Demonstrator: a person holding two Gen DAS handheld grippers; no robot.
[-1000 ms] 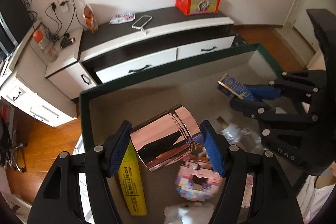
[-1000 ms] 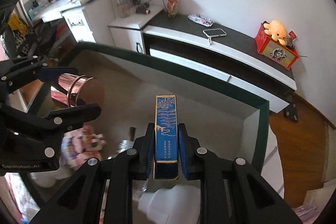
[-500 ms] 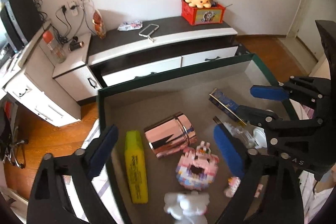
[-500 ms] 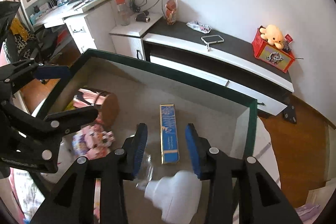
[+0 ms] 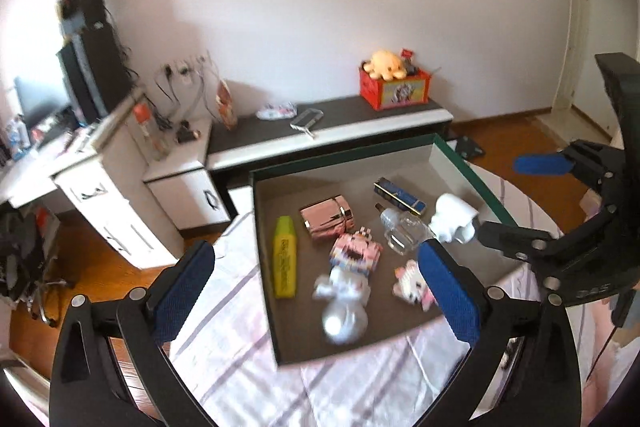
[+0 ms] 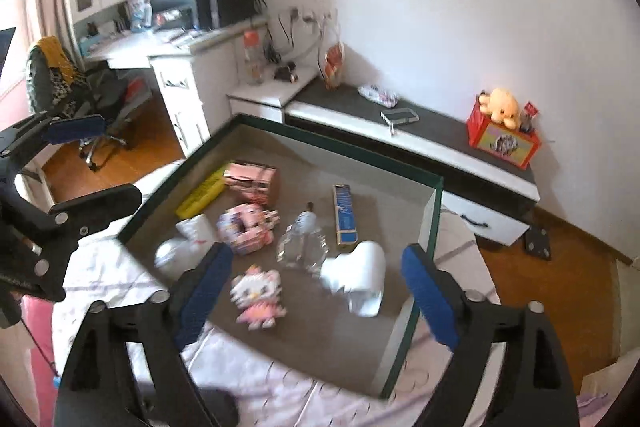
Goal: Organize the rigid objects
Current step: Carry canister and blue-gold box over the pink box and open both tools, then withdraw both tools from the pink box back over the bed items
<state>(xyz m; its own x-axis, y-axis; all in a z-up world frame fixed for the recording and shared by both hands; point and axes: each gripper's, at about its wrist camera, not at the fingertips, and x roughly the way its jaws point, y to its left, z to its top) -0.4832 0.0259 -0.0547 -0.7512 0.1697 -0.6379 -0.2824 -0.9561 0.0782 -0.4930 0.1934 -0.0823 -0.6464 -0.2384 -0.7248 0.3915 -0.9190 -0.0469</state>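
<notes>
Both my tongs, the left [image 5: 316,283] and the right [image 6: 316,291], are opening wide and hold nothing. All the toys lie in the box [image 5: 460,171] below them. My right tongs are nearer the blue bar [image 6: 345,213], which lies longways toward the box's far wall.

1 box [image 5: 460,163]; 8 items inside: 1 rose-gold tin [image 5: 327,223], 1 highlighter [image 5: 285,261], 1 blue case [image 5: 399,195].

Glossy rose-gold metal cylindrical tin [image 5: 327,221]; clear glass bottle [image 5: 402,231]; matt grey card-lined green-rimmed box [image 5: 344,157]; striped pink cloth [image 5: 224,311].
</notes>
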